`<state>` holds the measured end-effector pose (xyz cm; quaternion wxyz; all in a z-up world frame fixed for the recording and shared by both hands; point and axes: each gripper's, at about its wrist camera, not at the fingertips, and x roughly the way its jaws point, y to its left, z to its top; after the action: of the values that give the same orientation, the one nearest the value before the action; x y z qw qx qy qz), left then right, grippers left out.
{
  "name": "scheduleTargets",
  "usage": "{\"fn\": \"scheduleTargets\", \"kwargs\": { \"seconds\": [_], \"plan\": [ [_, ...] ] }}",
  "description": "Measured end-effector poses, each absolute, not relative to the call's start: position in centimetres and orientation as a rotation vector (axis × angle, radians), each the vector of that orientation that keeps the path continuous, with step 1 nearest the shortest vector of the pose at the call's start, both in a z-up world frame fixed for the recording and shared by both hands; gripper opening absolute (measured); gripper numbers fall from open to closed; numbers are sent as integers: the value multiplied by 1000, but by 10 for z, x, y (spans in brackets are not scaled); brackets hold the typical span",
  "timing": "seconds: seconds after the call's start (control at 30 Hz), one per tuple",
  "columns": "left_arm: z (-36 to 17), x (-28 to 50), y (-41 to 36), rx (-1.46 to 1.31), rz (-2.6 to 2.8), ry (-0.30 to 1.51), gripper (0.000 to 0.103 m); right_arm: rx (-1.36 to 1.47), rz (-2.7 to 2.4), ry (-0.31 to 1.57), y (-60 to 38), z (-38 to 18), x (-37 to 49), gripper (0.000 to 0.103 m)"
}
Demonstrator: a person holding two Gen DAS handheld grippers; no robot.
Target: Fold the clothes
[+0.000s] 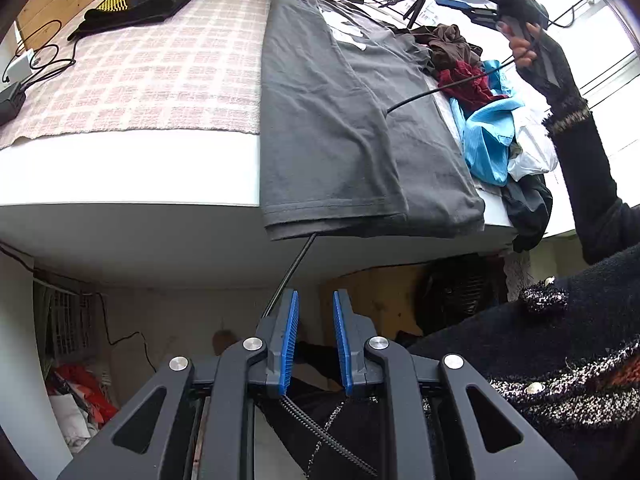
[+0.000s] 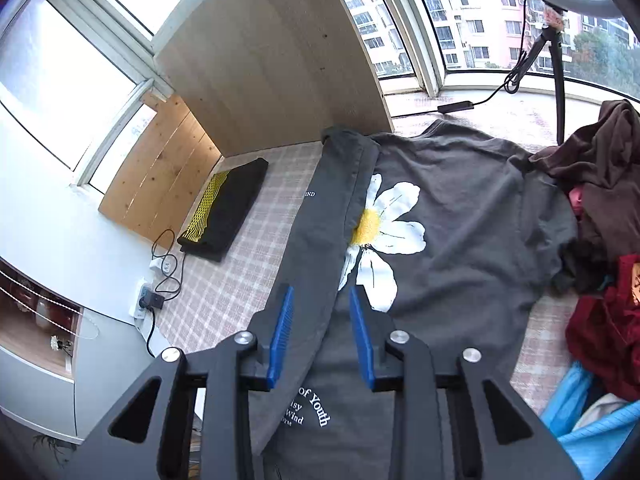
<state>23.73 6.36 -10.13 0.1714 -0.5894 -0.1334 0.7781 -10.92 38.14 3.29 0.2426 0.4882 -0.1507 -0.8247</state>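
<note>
A dark grey T-shirt (image 1: 340, 120) with a white daisy print (image 2: 380, 236) lies on the checked cloth of the table; its left side is folded over the middle and its hem hangs over the front edge. My left gripper (image 1: 316, 340) is open and empty, below the table edge in front of the hem. My right gripper (image 2: 322, 336) is open and empty, held above the shirt's folded strip; it also shows high at the back right in the left wrist view (image 1: 472, 10).
A folded black garment with a yellow pattern (image 1: 140, 2) lies at the far left corner. A pile of unfolded clothes (image 1: 488, 120), brown, red, blue and white, sits right of the shirt. A power strip and cables (image 2: 156, 292) lie at the left edge. A tripod (image 2: 556, 40) stands behind.
</note>
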Motion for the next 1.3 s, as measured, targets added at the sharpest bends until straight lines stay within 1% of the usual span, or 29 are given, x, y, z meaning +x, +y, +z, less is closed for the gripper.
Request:
{"fn": "scheduleTargets", "kwargs": {
  "seconds": [0.03, 0.1, 0.17, 0.23, 0.3, 0.33, 0.4, 0.47, 0.57, 0.7, 0.8, 0.9, 0.93, 1.03, 1.07, 1.2, 1.23, 1.3],
  "plan": [
    [-101, 239, 62, -1668, 2186, -377, 17, 1340, -2253, -397, 385, 35, -95, 44],
    [-100, 242, 66, -1648, 2107, -361, 17, 1376, -2279, -331, 391, 34, -68, 44],
    [-99, 244, 74, -1632, 2042, -274, 17, 1385, -2369, -247, 397, 32, -42, 44],
    [-99, 239, 80, -1620, 2018, -190, 18, 1388, -2379, -282, 403, 23, -21, 44],
    [-100, 225, 78, -1598, 2022, -180, 18, 1383, -2355, -332, 401, 13, -1, 44],
    [-100, 217, 77, -1581, 2025, -183, 18, 1383, -2355, -320, 396, 8, 10, 44],
    [-101, 199, 76, -1535, 2033, -202, 18, 1412, -2397, -241, 385, -3, 28, 44],
    [-103, 183, 84, -1502, 2050, -160, 18, 1464, -2417, -222, 384, -15, 40, 44],
    [-108, 167, 105, -1461, 2031, -122, 18, 1568, -2486, -260, 403, -28, 58, 44],
    [-106, 163, 150, -1382, 1932, -87, 18, 1611, -2526, -406, 443, -23, 84, 44],
    [-100, 157, 188, -1340, 1872, -108, 19, 1575, -2575, -392, 461, -6, 90, 44],
    [-93, 154, 231, -1298, 1842, -120, 25, 1531, -2601, -339, 474, 7, 77, 44],
    [-93, 154, 246, -1289, 1836, -111, 26, 1516, -2605, -327, 479, 9, 68, 44],
    [-95, 150, 290, -1286, 1825, -90, 26, 1473, -2592, -283, 495, 9, 29, 44],
    [-98, 145, 302, -1304, 1836, -86, 26, 1463, -2598, -240, 501, 8, 13, 44],
    [-105, 118, 338, -1364, 1893, -114, 26, 1510, -2588, 17, 522, -9, -54, 44],
    [-106, 109, 340, -1373, 1917, -114, 26, 1521, -2569, 42, 528, -14, -68, 44],
    [-101, 87, 348, -1389, 1978, -101, 26, 1538, -2513, 17, 542, -25, -93, 44]
  ]
}}
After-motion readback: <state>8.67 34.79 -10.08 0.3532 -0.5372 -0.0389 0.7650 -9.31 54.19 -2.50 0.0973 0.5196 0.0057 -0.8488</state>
